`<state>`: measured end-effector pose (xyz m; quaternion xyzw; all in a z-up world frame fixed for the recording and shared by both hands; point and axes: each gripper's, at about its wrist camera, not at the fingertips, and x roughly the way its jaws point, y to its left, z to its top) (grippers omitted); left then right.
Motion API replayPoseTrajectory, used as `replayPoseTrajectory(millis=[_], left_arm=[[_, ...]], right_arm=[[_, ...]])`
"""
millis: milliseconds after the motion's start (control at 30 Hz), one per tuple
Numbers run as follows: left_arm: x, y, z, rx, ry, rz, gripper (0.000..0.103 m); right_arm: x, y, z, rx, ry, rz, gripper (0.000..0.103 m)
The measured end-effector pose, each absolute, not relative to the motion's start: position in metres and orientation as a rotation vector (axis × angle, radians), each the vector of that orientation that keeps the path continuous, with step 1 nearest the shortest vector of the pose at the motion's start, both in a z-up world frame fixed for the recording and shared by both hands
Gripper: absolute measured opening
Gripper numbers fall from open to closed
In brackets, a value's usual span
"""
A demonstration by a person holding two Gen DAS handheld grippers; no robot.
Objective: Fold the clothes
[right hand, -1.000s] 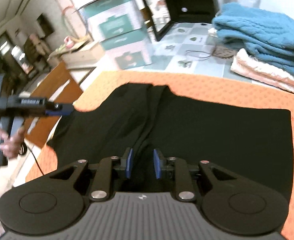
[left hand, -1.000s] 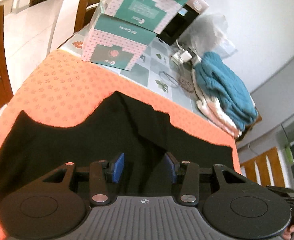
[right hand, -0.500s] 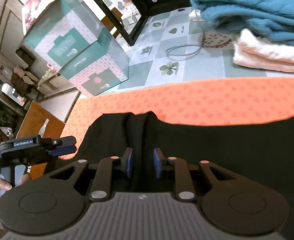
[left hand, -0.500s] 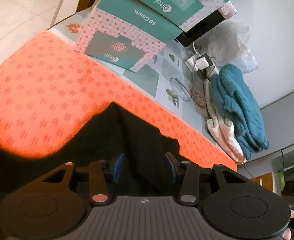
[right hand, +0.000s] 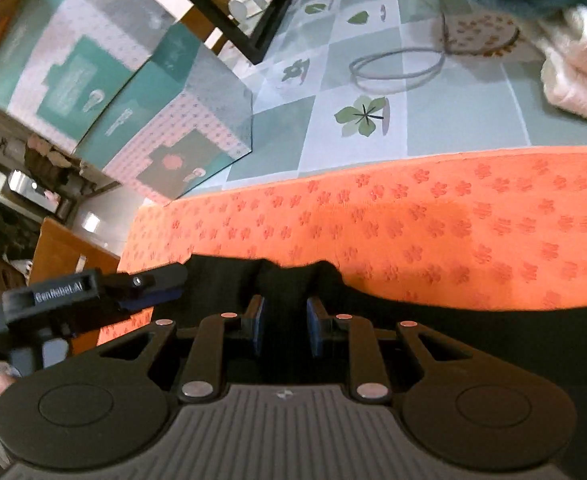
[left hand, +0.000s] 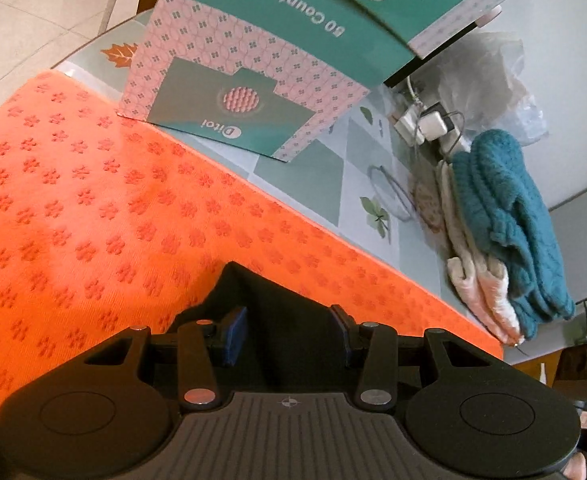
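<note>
A black garment (left hand: 277,300) lies on an orange mat (left hand: 93,208). Its far edge peaks just ahead of my left gripper (left hand: 289,332), whose jaws stand open with the cloth between the blue pads. In the right wrist view the garment (right hand: 473,328) spreads to the right. My right gripper (right hand: 283,326) is open over a bunched fold of the garment's far edge. The left gripper (right hand: 93,292) also shows at the left of that view, close beside the right one.
Teal and pink boxes (left hand: 253,92) stand on the checked tablecloth (right hand: 453,120) beyond the mat. A folded teal sweater on pale towels (left hand: 505,232) lies at the far right, with a looped cable (right hand: 397,64) and a charger (left hand: 429,124) nearby.
Both grippers have moved forward and low toward the garment's far edge. Much more of the garment was in view before; now only its far edge shows. The jaws' openings look unchanged.
</note>
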<state>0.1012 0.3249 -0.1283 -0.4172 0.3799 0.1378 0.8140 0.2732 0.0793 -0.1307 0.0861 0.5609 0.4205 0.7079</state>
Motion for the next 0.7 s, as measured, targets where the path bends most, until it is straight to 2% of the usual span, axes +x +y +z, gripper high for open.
replayPoseTrajectory(millis=[33,67,100,133,167,200,400,533,600,633,700], left_arm=[[0.103,0.326,-0.130,-0.893,0.812,0.296,0.045],[0.104,0.326,-0.132,-0.897,0.812,0.299,0.040],[0.105,0.327,-0.134,-0.900,0.813,0.301,0.029],[0.106,0.328,-0.137,-0.903,0.815,0.304,0.023],[0.106,0.328,-0.138,-0.901,0.815,0.308,0.010],[0.106,0.328,-0.139,-0.895,0.808,0.309,0.004],[0.101,0.330,-0.130,-0.841,0.751,0.348,0.003],[0.103,0.337,-0.129,-0.810,0.770,0.373,0.003],[0.104,0.340,-0.128,-0.809,0.791,0.358,0.007],[0.104,0.340,-0.125,-0.798,0.800,0.354,0.008],[0.098,0.337,-0.114,-0.771,0.787,0.339,0.020]], right_arm=[[0.276,0.082,-0.134,0.197,1.257,0.940,0.026],[0.276,0.084,-0.136,0.187,1.263,0.945,0.026],[0.276,0.087,-0.138,0.169,1.264,0.947,0.024],[0.276,0.089,-0.140,0.152,1.266,0.949,0.008],[0.275,0.089,-0.141,0.148,1.265,0.954,0.005],[0.274,0.088,-0.140,0.156,1.258,0.960,0.005],[0.270,0.072,-0.119,0.210,1.175,0.958,0.004],[0.270,0.065,-0.127,0.175,1.170,0.929,0.004],[0.269,0.065,-0.133,0.134,1.166,0.930,0.005],[0.267,0.065,-0.133,0.111,1.152,0.935,0.008],[0.263,0.065,-0.127,0.085,1.139,0.942,0.010]])
